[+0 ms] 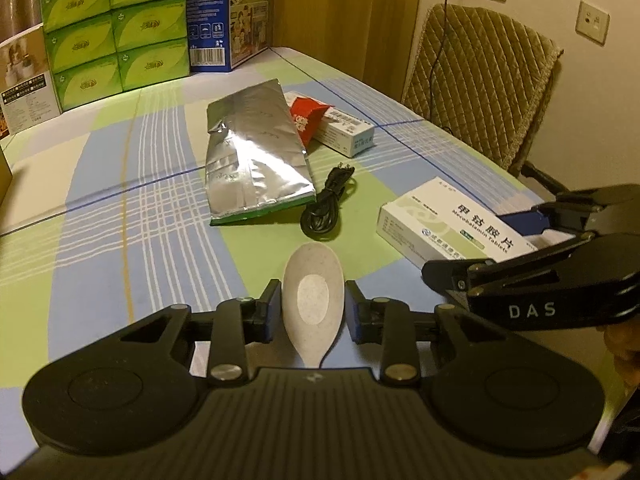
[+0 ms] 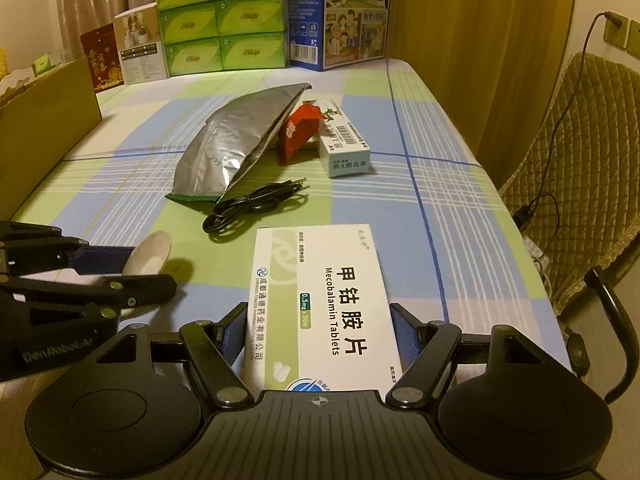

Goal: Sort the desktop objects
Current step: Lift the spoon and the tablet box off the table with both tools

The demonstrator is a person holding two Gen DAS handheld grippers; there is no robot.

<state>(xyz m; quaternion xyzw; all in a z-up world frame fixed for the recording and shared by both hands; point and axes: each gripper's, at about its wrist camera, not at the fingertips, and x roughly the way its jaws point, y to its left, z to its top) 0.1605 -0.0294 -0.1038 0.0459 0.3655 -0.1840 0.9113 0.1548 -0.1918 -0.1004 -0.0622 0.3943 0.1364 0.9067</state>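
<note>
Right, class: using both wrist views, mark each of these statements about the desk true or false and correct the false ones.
1. The spoon lies between the left gripper's fingers. True.
2. The right gripper straddles the silver foil bag. False: its fingers flank the white tablet box.
3. The black cable lies coiled between the foil bag and the tablet box. True.
4. The red packet sits in the cardboard box. False: it lies on the tablecloth, against the foil bag.
5. Green cartons are stacked at the table's far end. True.
</note>
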